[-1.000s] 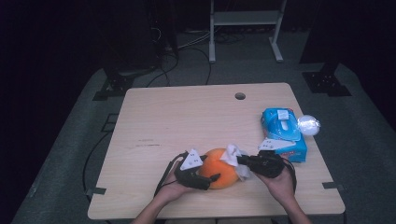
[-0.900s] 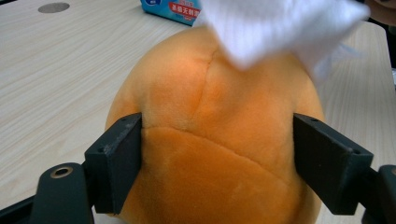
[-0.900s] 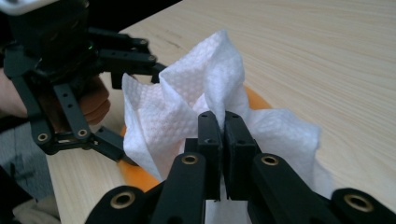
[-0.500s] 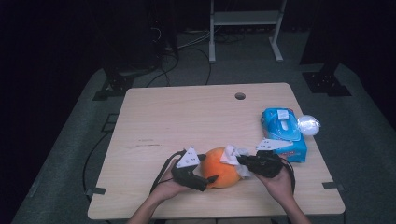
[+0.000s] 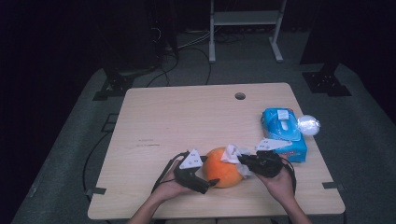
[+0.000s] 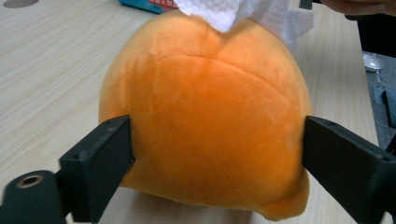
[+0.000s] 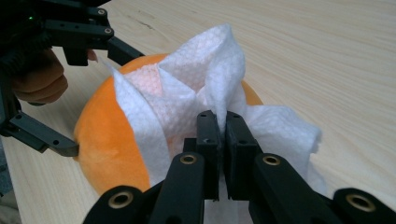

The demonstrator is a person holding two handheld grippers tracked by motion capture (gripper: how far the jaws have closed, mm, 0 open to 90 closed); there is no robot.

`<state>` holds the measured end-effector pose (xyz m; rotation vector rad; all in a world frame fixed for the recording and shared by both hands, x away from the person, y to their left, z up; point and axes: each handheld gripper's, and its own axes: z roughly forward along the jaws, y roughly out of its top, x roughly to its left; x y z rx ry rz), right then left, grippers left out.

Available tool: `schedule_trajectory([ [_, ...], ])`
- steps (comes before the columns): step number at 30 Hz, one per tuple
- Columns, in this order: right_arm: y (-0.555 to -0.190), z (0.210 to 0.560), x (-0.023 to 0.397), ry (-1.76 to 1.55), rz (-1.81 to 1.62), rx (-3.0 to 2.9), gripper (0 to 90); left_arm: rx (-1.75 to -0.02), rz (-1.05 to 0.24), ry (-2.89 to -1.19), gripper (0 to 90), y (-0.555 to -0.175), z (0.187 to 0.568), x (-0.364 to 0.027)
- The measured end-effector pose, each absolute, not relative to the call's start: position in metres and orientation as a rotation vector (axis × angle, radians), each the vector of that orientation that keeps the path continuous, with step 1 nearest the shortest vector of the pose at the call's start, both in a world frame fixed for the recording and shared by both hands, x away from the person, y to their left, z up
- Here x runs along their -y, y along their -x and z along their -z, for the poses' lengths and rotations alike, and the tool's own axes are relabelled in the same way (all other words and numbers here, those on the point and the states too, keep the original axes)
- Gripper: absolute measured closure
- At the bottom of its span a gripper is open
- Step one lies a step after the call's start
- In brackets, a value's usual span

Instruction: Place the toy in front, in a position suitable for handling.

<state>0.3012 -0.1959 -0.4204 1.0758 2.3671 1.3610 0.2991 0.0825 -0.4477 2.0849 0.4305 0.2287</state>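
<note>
Both forearms come in from the table's near edge, hands side by side, grippers angled in toward each other.

Orange plush toy (image 5: 223,167) sits on the wooden table (image 5: 187,121) near the front edge, between the two grippers. It is round and soft, with a stitched seam across the top.

Left gripper (image 5: 211,183): hand wrapped around its body, palm down and low on the table, pointing right toward the toy. The jaws have just been opening and stand wide, with the plush toy (image 6: 205,121) between them. In the left gripper view the left pad sits right at the toy's side and the right pad at its other side; I cannot tell whether they press or merely touch. The grey three-cornered plate faces up.

Right gripper (image 5: 243,164): hand cupped under and behind it, pointing left at the toy's upper right side. The jaws are pinched nearly together on a white paper tissue (image 7: 196,93); the sheet bunches up out of the jaws and drapes over the top of the toy. The tissue (image 5: 233,153) lies on the toy's top right in the high view.

Blue wet-wipe pack (image 5: 284,133) lies flat toward the right edge of the table, just beyond the right hand. A crumpled white ball (image 5: 308,125) sits against its far right side. Cable hole (image 5: 240,96) is at the far side of the table.
</note>
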Motion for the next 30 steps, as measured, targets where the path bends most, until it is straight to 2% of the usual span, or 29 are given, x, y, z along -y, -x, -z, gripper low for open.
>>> schedule_trajectory([
  [6, -0.287, 0.399, 0.178, -0.94, -1.435, -2.347, 86.0, -0.386, -0.275, -2.103, 31.4, -0.293, 0.441, -0.074],
  [10, -0.281, 0.398, 0.157, -0.834, -1.376, -2.412, 85.9, -0.35, -0.294, -2.12, 30.9, -0.288, 0.443, -0.067],
  [16, -0.294, 0.407, 0.177, -0.953, -1.332, -2.387, 85.9, -0.414, -0.2, -2.078, 18.3, -0.297, 0.445, -0.071],
  [19, -0.296, 0.407, 0.182, -0.969, -1.33, -2.388, 85.9, -0.427, -0.185, -2.078, 16.7, -0.298, 0.448, -0.068],
  [20, -0.296, 0.408, 0.182, -0.97, -1.329, -2.392, 85.9, -0.42, -0.201, -2.088, 19.3, -0.297, 0.448, -0.067],
  [23, -0.293, 0.407, 0.179, -0.956, -1.309, -2.383, 86.3, -0.398, -0.272, -2.108, 34.8, -0.293, 0.443, -0.066],
  [30, -0.278, 0.399, 0.16, -0.855, -1.388, -2.428, 86.8, -0.41, -0.266, -2.084, 36.7, -0.294, 0.442, -0.066],
])
